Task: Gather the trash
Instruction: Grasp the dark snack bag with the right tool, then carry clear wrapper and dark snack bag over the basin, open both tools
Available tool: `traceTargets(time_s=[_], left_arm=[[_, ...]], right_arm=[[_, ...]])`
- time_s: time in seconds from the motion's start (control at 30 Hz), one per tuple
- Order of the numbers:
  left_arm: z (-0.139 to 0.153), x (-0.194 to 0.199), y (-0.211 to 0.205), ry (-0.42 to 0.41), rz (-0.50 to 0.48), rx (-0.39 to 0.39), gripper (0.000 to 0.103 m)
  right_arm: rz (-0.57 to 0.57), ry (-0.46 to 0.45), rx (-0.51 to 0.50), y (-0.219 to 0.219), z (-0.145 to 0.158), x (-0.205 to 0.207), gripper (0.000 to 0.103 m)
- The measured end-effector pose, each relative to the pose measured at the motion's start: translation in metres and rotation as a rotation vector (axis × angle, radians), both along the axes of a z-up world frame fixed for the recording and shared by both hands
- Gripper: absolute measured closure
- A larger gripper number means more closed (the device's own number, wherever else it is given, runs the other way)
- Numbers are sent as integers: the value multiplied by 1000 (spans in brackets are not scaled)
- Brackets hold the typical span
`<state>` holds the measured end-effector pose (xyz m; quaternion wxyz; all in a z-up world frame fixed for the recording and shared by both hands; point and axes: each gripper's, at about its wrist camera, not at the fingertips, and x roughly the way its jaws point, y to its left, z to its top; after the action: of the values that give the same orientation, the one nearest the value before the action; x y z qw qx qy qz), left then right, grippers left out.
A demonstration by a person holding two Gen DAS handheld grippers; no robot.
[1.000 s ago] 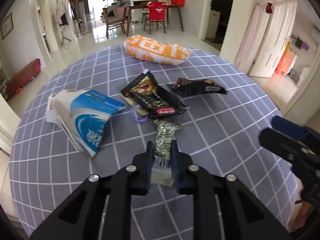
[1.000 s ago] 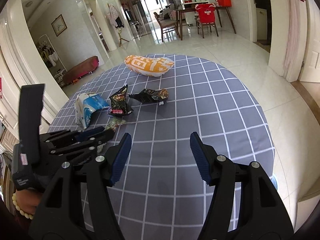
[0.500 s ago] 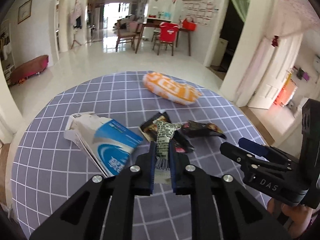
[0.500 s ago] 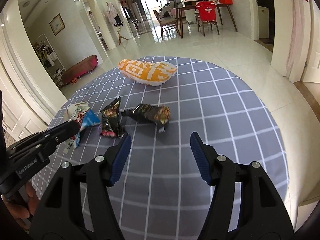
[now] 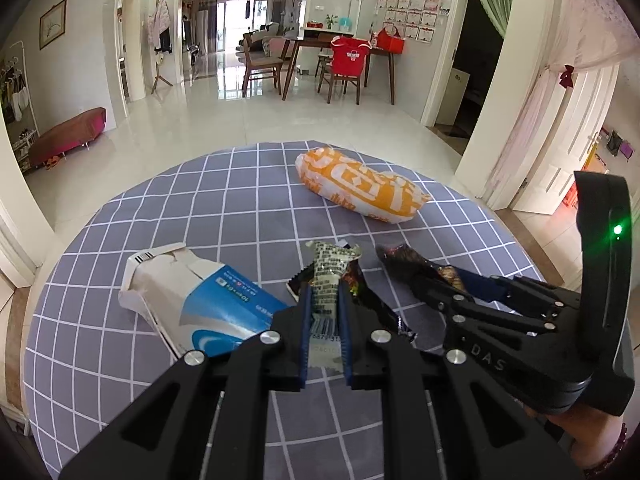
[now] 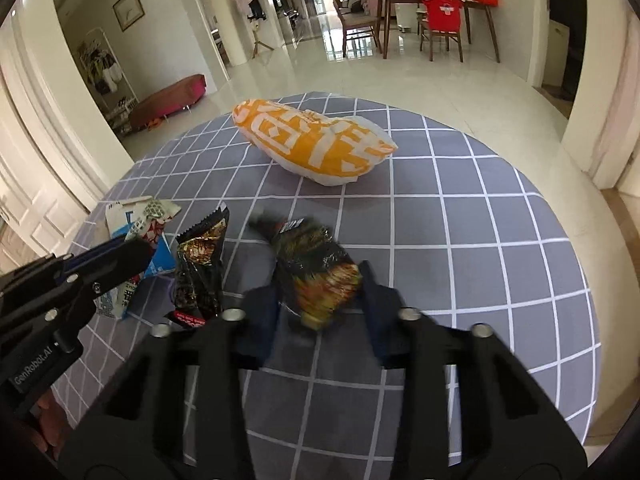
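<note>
My left gripper (image 5: pixel 324 300) is shut on a small green-and-white wrapper (image 5: pixel 330 276) and holds it above the grey checked tablecloth (image 5: pixel 240 216). The wrapper also shows in the right wrist view (image 6: pixel 150 220). My right gripper (image 6: pixel 320 300) has its jaws on either side of a crumpled dark snack wrapper (image 6: pixel 316 264), touching it; the frame is blurred. A second black snack wrapper (image 6: pixel 200 268) lies left of it. An orange-and-white bag (image 6: pixel 316 144) lies at the far side, seen too in the left wrist view (image 5: pixel 360 188).
A torn blue-and-white carton (image 5: pixel 192 296) lies at the left of the round table. The right gripper's body (image 5: pixel 540 328) is close on the left gripper's right. Beyond the table are a tiled floor and a dining table with chairs (image 5: pixel 340 64).
My left gripper has lifted the small wrapper off the cloth. My right gripper has moved forward to the dark snack wrapper and narrowed its jaws around it.
</note>
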<state>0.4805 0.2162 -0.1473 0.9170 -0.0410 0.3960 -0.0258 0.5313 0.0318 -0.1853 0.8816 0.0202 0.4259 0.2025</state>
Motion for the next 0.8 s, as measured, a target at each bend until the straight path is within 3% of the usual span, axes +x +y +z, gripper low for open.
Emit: traceTargets(time_s=[0.23, 0.47, 0.8], left_arm=[[7, -8, -11, -2, -2, -1, 91], [25, -27, -38, -27, -35, 1, 91], [45, -63, -135, -56, -197, -5, 91]], right_arm=[[13, -33, 24, -13, 5, -18, 73], [-28, -63, 101, -53, 26, -57, 73], [-173, -146, 203, -160, 57, -140, 73]])
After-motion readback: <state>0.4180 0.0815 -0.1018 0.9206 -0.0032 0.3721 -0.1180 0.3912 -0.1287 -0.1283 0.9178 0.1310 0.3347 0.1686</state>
